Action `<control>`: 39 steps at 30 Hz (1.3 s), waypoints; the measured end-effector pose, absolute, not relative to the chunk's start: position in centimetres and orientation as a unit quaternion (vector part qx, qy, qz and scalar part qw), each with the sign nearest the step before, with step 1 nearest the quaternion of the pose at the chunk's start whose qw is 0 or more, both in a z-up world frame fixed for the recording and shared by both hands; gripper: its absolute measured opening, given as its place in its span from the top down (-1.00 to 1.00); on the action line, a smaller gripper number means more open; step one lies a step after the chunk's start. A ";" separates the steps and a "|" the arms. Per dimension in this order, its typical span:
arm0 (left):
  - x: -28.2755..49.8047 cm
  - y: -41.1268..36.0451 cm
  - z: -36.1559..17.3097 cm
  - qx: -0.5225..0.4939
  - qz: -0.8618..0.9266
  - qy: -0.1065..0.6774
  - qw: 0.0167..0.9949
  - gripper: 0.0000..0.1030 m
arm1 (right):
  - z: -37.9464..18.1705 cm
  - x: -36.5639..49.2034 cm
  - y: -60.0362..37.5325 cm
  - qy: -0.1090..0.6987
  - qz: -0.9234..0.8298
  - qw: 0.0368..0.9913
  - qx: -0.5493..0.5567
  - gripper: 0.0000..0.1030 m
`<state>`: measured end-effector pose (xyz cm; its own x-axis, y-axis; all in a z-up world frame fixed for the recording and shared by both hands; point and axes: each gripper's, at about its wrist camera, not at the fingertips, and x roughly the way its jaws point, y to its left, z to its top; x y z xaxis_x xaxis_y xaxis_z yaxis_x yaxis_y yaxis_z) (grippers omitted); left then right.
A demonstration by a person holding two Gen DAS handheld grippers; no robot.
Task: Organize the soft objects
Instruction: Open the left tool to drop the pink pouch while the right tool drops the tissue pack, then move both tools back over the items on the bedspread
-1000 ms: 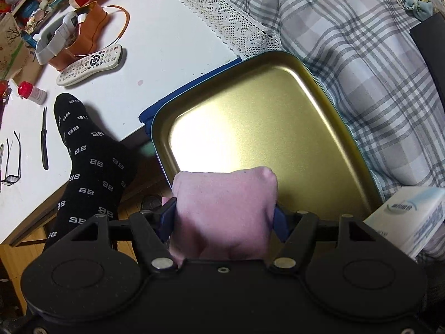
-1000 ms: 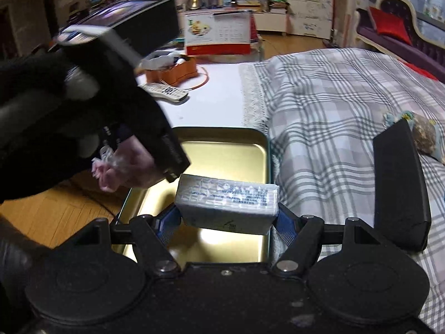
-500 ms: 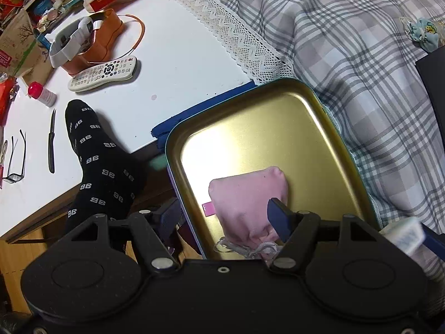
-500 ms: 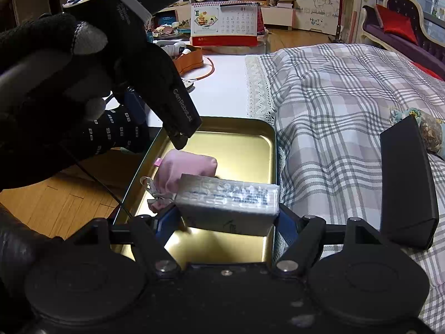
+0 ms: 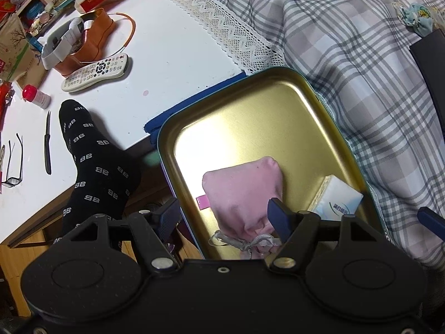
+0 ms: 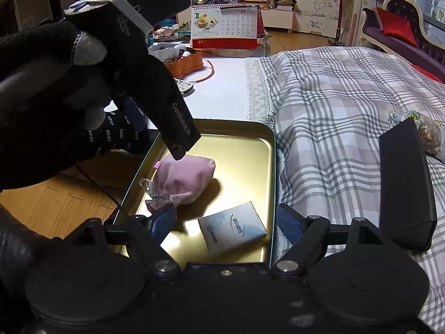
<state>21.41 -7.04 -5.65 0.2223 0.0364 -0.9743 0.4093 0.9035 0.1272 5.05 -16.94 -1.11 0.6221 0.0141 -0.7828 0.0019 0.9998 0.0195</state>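
A gold metal tray (image 5: 250,128) sits between the white table and the plaid bedcover. A pink drawstring pouch (image 5: 244,192) lies loose in it, and my left gripper (image 5: 224,217) hovers open just above, pads not pressing. Beside the pouch lies a white tissue pack (image 6: 232,229), free of my right gripper (image 6: 226,220), whose jaws are opening with nothing touching the pads. From the right wrist, a gloved hand holds the left gripper (image 6: 180,139) over the pouch (image 6: 186,181). A black patterned sock (image 5: 94,167) lies on the table edge, and a small floral pouch (image 5: 417,19) on the bedcover.
A long black flat case (image 6: 403,183) lies on the bedcover right of the tray. On the table are a remote control (image 5: 96,72), an orange box (image 5: 89,39), a knife (image 5: 47,144), glasses (image 5: 14,164) and a small bottle (image 5: 36,97). A desk calendar (image 6: 225,27) stands behind.
The pink pouch left the left gripper and dropped into the tray. The tissue pack left the right gripper and now lies on the tray floor; the right jaws have widened.
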 end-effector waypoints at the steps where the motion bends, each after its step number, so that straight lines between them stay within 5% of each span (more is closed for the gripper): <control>1: 21.3 -7.1 -5.7 0.183 -0.125 0.613 0.759 -0.29 | -1.1 5.1 -17.0 0.435 0.003 0.900 0.009 -0.52; 25: 18.6 -9.5 -2.1 0.168 -0.166 0.579 0.780 -0.29 | 1.3 3.3 -18.3 0.397 -0.048 0.916 0.016 -0.52; 39: 13.9 -15.9 2.3 0.184 -0.242 0.501 0.810 -0.40 | 6.4 -6.5 -24.5 0.312 -0.216 0.921 0.083 -0.53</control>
